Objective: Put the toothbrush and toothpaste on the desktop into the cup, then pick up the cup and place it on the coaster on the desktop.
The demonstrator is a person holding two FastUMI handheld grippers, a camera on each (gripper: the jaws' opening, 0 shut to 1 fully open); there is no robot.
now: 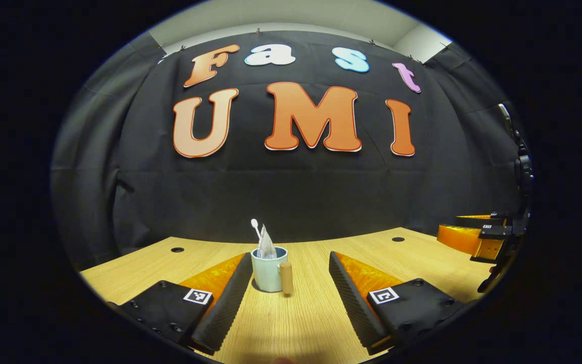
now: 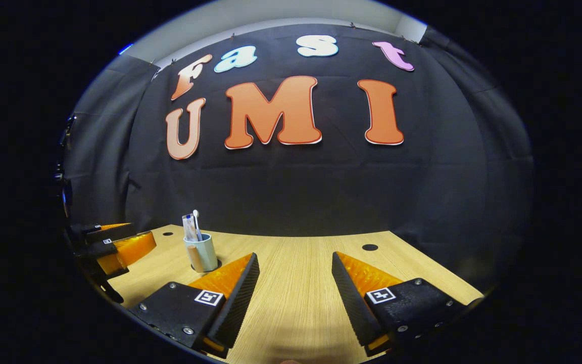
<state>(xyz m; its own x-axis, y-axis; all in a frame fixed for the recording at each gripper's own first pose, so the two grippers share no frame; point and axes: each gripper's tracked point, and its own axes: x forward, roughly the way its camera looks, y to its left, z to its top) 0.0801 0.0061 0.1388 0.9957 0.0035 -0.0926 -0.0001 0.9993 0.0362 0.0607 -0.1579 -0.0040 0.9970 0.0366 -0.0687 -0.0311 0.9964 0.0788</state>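
Surface: you have a light wood-grain desktop (image 1: pixel 311 323) with round cable holes (image 1: pixel 177 249).
On it: your pale cup (image 1: pixel 269 273), upright, toothbrush (image 1: pixel 255 227) and toothpaste (image 1: pixel 267 245) inside.

wall: black cloth (image 1: pixel 291 192) | above: pale wall (image 1: pixel 281 12) | desk: light wood desktop (image 2: pixel 296 283), round cable holes
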